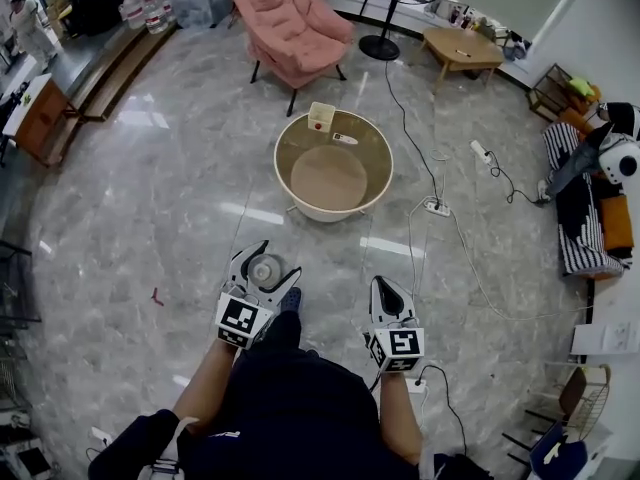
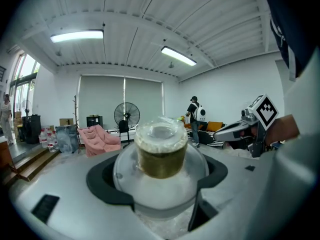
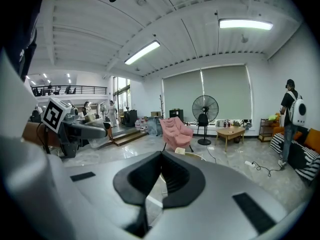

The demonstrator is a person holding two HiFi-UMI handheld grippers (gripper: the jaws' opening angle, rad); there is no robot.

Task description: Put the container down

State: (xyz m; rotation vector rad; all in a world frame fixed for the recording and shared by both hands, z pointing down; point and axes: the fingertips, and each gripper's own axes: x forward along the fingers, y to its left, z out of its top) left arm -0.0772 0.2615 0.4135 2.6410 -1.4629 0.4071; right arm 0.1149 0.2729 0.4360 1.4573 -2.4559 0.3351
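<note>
Item: clear lidded container [image 2: 161, 151], rounded body, with a brownish-gold band of contents under a transparent cap. Location: clamped between the jaws of the left gripper [image 1: 265, 258], which close on its lower body. It is carried upright above the marble floor [image 1: 150, 218] and touches no surface. Right gripper [image 3: 161, 170]: jaws drawn fully together with nothing between them, held level beside the left gripper and just apart from it. Ahead of both jaw tips, well apart: a round low table [image 1: 331, 215] with a cream rim and glass top. On its far edge sit a small open box [image 1: 321, 117] and a slim white object [image 1: 345, 139], and the near half is bare. Beyond the table: a pink armchair [image 1: 295, 23]. Right of the right gripper: a power strip and trailing cables [image 1: 437, 208] on the floor. Step in hand, as judged: carrying, with set-down not yet begun. Next move calls for bringing the left gripper forward over the bare near half of the table. The container should then be lowered upright until its base rests flat, and only then should the jaws part. Watch the cables underfoot.
</note>
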